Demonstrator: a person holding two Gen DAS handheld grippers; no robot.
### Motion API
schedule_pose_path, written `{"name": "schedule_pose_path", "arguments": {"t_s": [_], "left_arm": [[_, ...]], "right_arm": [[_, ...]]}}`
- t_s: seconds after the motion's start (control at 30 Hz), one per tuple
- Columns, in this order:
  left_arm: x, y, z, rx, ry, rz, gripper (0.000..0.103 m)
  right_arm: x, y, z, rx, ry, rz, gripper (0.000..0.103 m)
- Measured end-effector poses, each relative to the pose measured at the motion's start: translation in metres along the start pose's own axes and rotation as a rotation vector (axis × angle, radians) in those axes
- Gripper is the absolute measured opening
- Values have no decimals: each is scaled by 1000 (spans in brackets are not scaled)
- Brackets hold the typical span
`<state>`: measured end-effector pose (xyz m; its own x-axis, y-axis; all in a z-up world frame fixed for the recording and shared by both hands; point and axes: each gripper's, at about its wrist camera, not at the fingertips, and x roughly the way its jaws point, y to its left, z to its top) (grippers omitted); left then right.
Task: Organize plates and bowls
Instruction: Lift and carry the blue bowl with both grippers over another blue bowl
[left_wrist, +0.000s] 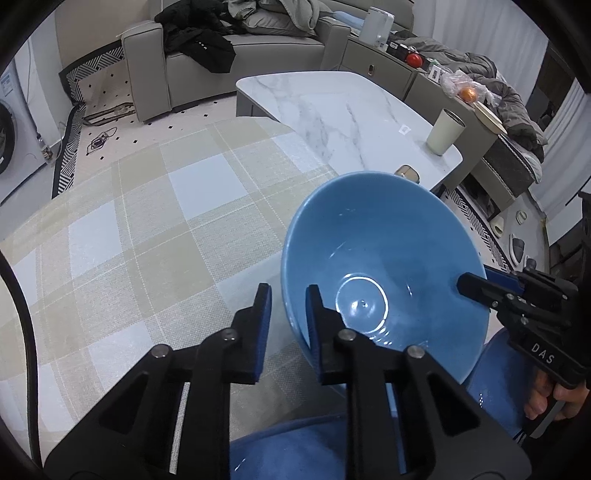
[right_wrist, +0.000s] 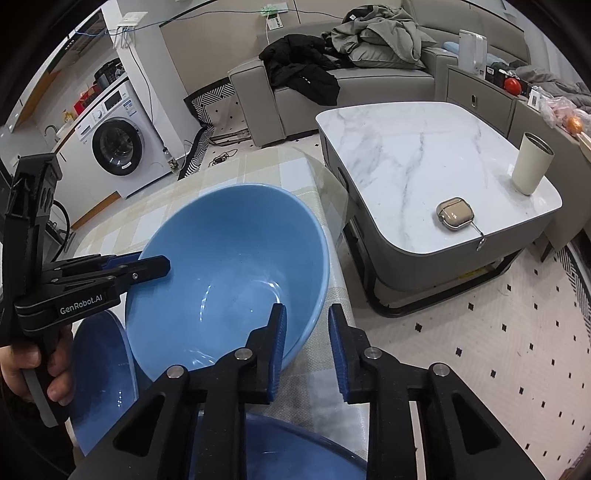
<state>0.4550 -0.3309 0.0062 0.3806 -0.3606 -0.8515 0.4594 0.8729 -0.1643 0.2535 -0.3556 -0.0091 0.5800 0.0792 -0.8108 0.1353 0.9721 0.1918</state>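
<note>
A big light-blue bowl (left_wrist: 384, 266) is held tilted above the checked tablecloth (left_wrist: 147, 240); it also shows in the right wrist view (right_wrist: 229, 266). My left gripper (left_wrist: 288, 295) straddles its near rim, one finger inside and one outside, jaws parted with a visible gap. My right gripper (right_wrist: 306, 317) straddles the opposite rim the same way, jaws parted. Each gripper shows in the other's view, the right gripper (left_wrist: 469, 284) and the left gripper (right_wrist: 155, 266). Darker blue dishes lie below the bowl (right_wrist: 99, 369), partly hidden, and one sits at the bottom edge (left_wrist: 295, 443).
A marble coffee table (right_wrist: 424, 155) stands to the right with a cream cup (right_wrist: 532, 162) and an earbud case (right_wrist: 456, 214). A grey sofa (right_wrist: 332, 85) with clothes stands behind. A washing machine (right_wrist: 118, 144) is at the left.
</note>
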Motion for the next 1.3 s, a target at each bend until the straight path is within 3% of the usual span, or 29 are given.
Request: {"name": "schedule_pose_path", "arguments": {"t_s": [0.73,1.3], "left_arm": [[-33,-19,2,37,-74,14,13],[-95,-33,-12,46,-143,12,13]], "right_arm": [[-20,6,0,-12,-49,-12,18],[-68,18,-5,-40,-128,-15,18]]}}
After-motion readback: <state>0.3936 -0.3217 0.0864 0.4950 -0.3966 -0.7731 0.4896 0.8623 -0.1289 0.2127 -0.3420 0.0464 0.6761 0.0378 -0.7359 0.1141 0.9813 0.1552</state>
